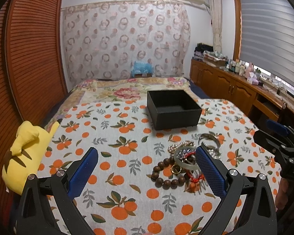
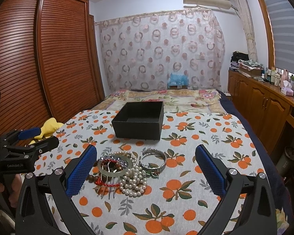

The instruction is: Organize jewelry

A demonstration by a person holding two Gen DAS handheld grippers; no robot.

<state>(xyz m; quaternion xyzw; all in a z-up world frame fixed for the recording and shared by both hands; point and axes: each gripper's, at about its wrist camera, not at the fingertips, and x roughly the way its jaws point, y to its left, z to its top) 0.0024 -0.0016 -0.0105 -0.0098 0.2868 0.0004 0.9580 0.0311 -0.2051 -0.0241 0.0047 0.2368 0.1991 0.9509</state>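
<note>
A pile of jewelry lies on the orange-print cloth: a brown bead bracelet (image 1: 162, 173), a pale jade bangle (image 2: 115, 165), a pearl string (image 2: 134, 182), a silver bangle (image 2: 152, 161) and a red cord (image 2: 107, 184). An open, empty black box (image 1: 173, 108) stands behind the pile; it also shows in the right wrist view (image 2: 140, 120). My left gripper (image 1: 147, 169) is open, just left of the pile, its right finger beside the jade bangle. My right gripper (image 2: 146, 168) is open, with the pile between its fingers nearer the left one.
A yellow plush toy (image 1: 23, 156) lies at the cloth's left edge. A flowered bedspread (image 2: 166, 97) lies beyond the box. A wooden wardrobe (image 2: 39, 58) stands left, and a wooden cabinet (image 2: 264, 105) with bottles right.
</note>
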